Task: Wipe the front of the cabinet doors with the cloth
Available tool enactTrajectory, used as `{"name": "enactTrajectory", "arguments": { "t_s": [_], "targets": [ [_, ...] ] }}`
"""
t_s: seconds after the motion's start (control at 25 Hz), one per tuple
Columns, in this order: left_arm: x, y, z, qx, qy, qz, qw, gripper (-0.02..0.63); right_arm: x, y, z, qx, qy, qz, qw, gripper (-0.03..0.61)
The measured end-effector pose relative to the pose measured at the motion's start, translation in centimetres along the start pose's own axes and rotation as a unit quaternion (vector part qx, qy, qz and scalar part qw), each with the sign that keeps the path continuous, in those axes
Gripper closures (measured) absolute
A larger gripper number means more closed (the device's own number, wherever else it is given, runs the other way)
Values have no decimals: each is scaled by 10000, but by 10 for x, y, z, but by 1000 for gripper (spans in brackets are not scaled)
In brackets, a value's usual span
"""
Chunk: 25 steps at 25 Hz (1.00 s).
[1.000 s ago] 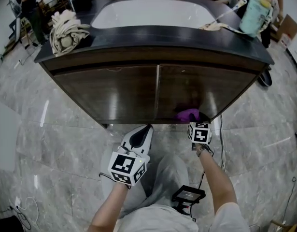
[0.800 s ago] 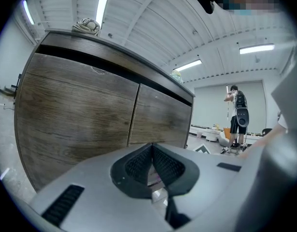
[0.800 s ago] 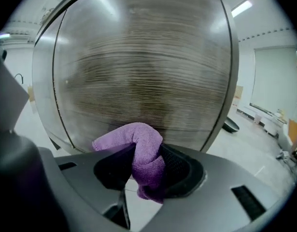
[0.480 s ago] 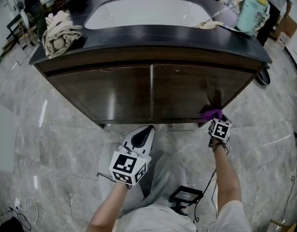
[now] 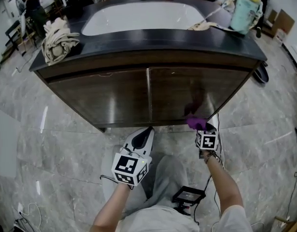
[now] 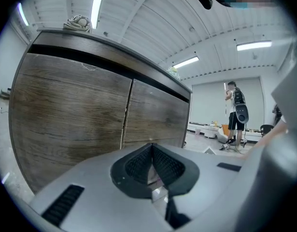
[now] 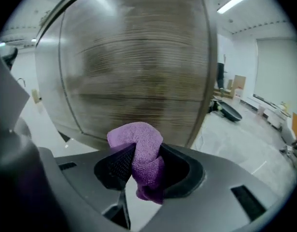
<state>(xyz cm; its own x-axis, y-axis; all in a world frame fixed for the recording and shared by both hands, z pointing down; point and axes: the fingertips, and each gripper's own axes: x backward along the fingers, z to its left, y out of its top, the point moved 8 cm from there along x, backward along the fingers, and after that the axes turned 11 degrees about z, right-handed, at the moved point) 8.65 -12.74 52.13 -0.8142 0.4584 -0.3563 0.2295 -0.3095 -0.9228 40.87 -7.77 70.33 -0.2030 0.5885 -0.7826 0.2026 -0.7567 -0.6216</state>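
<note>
Right gripper (image 7: 141, 164): fingers clamped on the bunched purple cloth (image 7: 137, 146).
Cloth position: at the bottom edge of the right cabinet door (image 5: 184, 91).
Left gripper (image 6: 152, 167): fingers together, nothing between them, held back from the left cabinet door (image 5: 107, 94).

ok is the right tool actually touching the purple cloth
Touching. The right gripper view shows the right tool shut on the purple cloth, which is pinched between its jaws and bulges out above them.
</note>
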Motion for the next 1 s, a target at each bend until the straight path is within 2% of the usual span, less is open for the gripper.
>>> {"name": "enactTrajectory", "arguments": {
  "t_s": [0.2, 0.36, 0.52, 0.72, 1.0],
  "targets": [
    [4, 1, 1, 41, 13, -27, 10000, 607, -9, 12, 103, 1040, 797, 38, 9914, 420],
    [14, -2, 8, 41, 130, -14, 9999, 607, -22, 22, 160, 981, 980, 14, 9903, 420],
    [29, -4, 25, 130, 344, -43, 9993, 607, -41, 27, 196, 1110, 906, 23, 9897, 420],
    [42, -9, 41, 206, 517, 0, 9985, 606, -61, 25, 185, 813, 535, 21, 9952, 420],
    [27, -12, 34, 141, 352, 67, 9993, 607, -68, 11, 92, 302, -304, 48, 9991, 420]
  ]
}}
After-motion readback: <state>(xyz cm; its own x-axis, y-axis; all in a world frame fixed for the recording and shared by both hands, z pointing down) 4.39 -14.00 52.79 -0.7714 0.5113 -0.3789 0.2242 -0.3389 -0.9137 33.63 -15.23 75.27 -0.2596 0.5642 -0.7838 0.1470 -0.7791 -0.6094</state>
